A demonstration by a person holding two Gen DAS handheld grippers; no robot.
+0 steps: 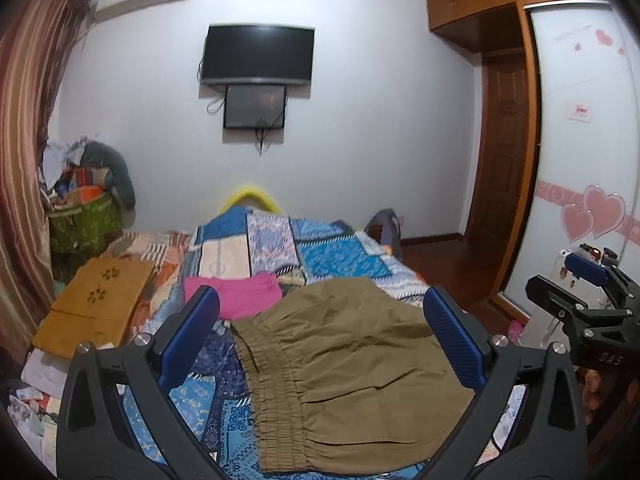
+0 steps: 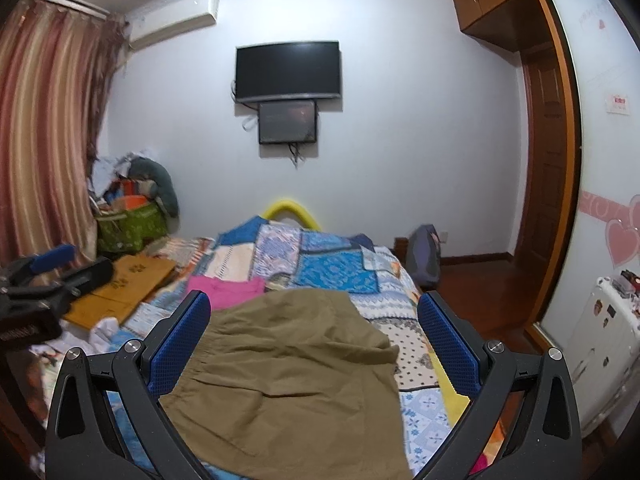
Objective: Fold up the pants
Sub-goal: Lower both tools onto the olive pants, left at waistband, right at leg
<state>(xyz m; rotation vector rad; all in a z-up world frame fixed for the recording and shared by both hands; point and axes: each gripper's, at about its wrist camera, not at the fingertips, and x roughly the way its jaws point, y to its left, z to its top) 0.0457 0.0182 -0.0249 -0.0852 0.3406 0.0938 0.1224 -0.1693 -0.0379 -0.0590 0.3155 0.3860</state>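
Note:
Olive-brown pants (image 1: pixel 344 364) lie flat on the patchwork bedspread (image 1: pixel 344 260), folded, with the elastic waistband (image 1: pixel 272 392) at the left. In the right wrist view the same pants (image 2: pixel 292 380) fill the space between the fingers. My left gripper (image 1: pixel 320 320) hovers above the pants, open, nothing between its blue pads (image 1: pixel 192 336). My right gripper (image 2: pixel 314 320) is also open over the pants, holding nothing. Each gripper shows at the edge of the other's view: the right gripper (image 1: pixel 592 304) and the left gripper (image 2: pixel 44 280).
A pink folded garment (image 1: pixel 236 292) lies just beyond the pants, and a mustard folded cloth (image 1: pixel 96 304) sits at the bed's left. A green basket (image 1: pixel 84 220) of clutter stands by the curtain. A wardrobe (image 1: pixel 584 140) and wooden floor (image 1: pixel 440 264) are on the right.

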